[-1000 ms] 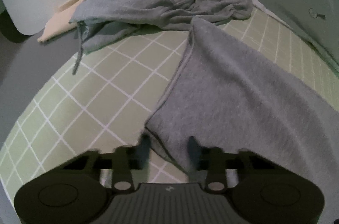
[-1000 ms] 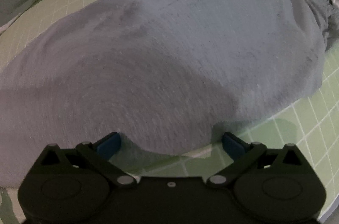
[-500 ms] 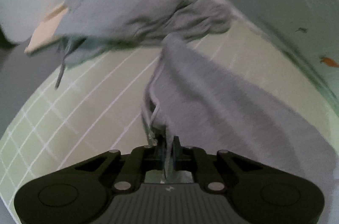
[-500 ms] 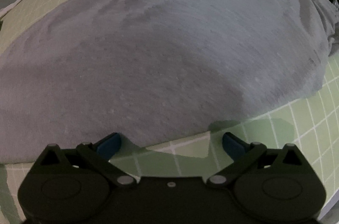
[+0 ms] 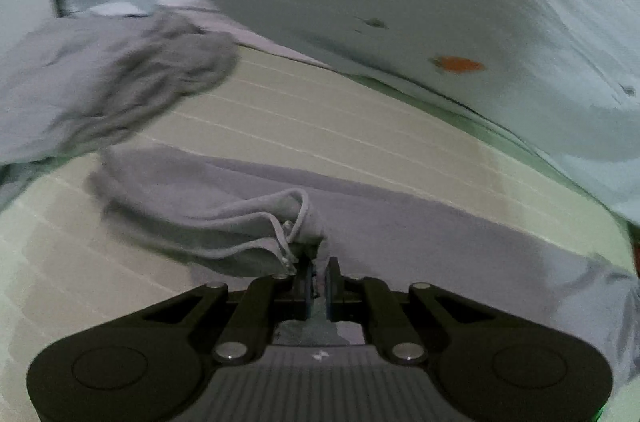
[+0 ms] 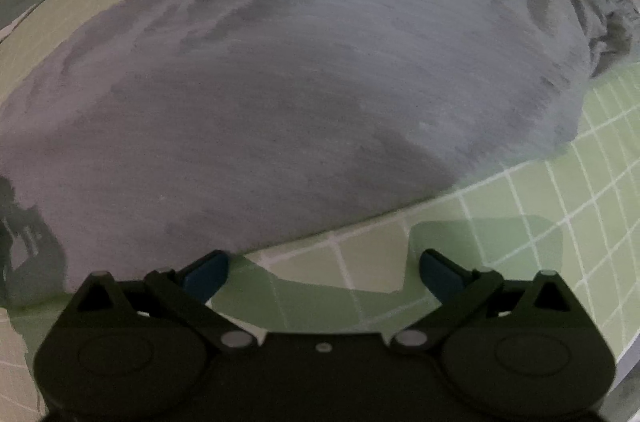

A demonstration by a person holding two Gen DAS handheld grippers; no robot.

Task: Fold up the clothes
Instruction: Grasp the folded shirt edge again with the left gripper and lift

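on the green gridded bed sheet [image 6: 520,222] — grey garment [image 6: 280,82], corner pinched in left tool [image 5: 318,286] — right tool [image 6: 324,270] wide open, empty

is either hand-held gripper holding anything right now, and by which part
The left hand-held gripper is shut on the grey garment at its hemmed corner. The right hand-held gripper is open, holding nothing.
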